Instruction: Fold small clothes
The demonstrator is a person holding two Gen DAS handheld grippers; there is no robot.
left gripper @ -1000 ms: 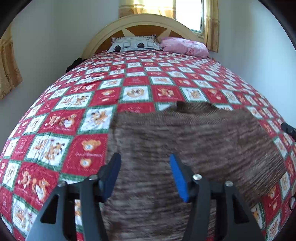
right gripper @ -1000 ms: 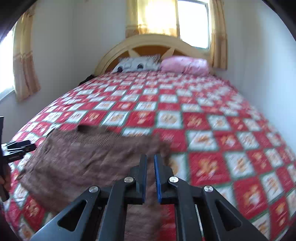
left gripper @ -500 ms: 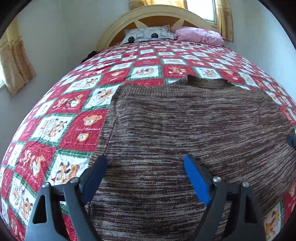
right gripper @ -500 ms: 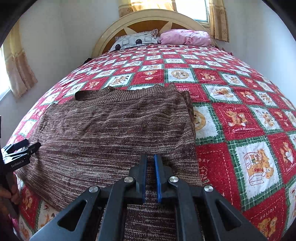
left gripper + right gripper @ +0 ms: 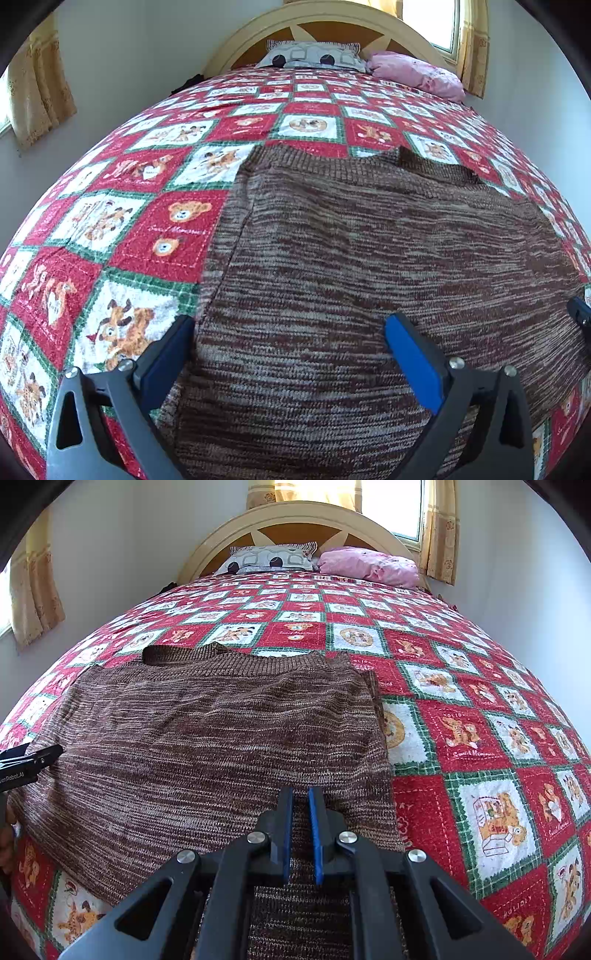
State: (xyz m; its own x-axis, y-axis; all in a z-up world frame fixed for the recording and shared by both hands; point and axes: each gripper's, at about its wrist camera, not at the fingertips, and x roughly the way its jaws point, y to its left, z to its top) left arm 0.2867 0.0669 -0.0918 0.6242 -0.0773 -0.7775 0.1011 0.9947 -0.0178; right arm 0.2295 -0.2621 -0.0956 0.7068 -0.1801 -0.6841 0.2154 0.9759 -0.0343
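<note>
We see a brown knitted sweater (image 5: 369,266) spread flat on a red, white and green patchwork quilt (image 5: 159,236) that covers the bed. Its neckline (image 5: 177,653) points toward the headboard (image 5: 295,520), and its hem runs toward us, below the lower limit of both views. In the left wrist view the sweater's left edge forms a long line from the shoulder down to the left finger of the tool, with a folded strip of knit lying along it. In the right wrist view the right edge runs straight and nearly parallel to the quilt squares, ending just right of the tool.

Bare quilt lies to the left of the garment, to its right, and in a broad stretch beyond the neckline up to the patterned pillow (image 5: 269,557) and the pink pillow (image 5: 369,566). White walls and yellow curtains (image 5: 33,590) bound the bed on both sides.

Our left gripper (image 5: 290,354) stands with its blue-padded fingers spread wide over the sweater's lower left part; the left pad sits at the garment's edge, the right pad over the knit. Our right gripper (image 5: 300,830) has its fingers drawn nearly together, a narrow gap between the pads, over the lower right part of the sweater. We cannot tell whether any knit is caught between them.
</note>
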